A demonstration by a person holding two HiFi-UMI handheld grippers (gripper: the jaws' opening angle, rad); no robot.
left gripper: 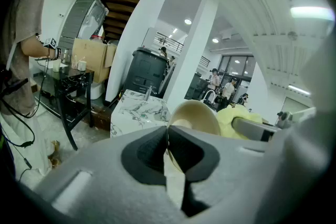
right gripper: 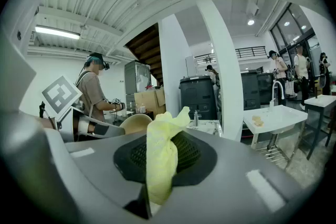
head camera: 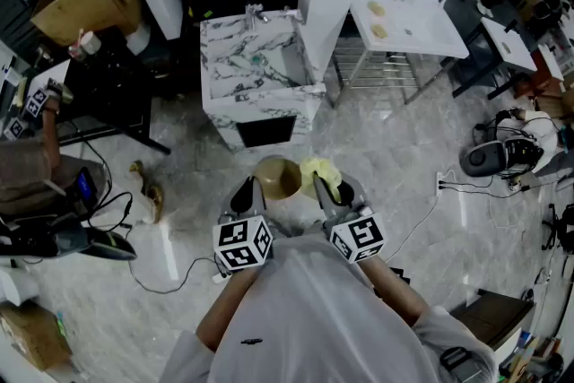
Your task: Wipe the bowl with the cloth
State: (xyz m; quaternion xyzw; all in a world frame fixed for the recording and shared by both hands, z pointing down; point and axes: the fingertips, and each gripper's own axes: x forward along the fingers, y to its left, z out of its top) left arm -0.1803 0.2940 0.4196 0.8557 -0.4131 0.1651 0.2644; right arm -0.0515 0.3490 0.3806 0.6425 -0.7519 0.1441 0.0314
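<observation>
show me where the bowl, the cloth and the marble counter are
bowl (head camera: 278, 178), head view, middle of its tan surface
cloth (right gripper: 161, 157), right gripper view, the bunched yellow fold pinched between the jaws
marble counter (head camera: 254, 58), head view, its veined top behind the tap

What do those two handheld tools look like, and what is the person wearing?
The left gripper and right gripper are both grey plastic, each with two tapered jaws lined with black pads. Each carries a white cube printed with black square markers. The person wears a pale short-sleeved shirt.
</observation>
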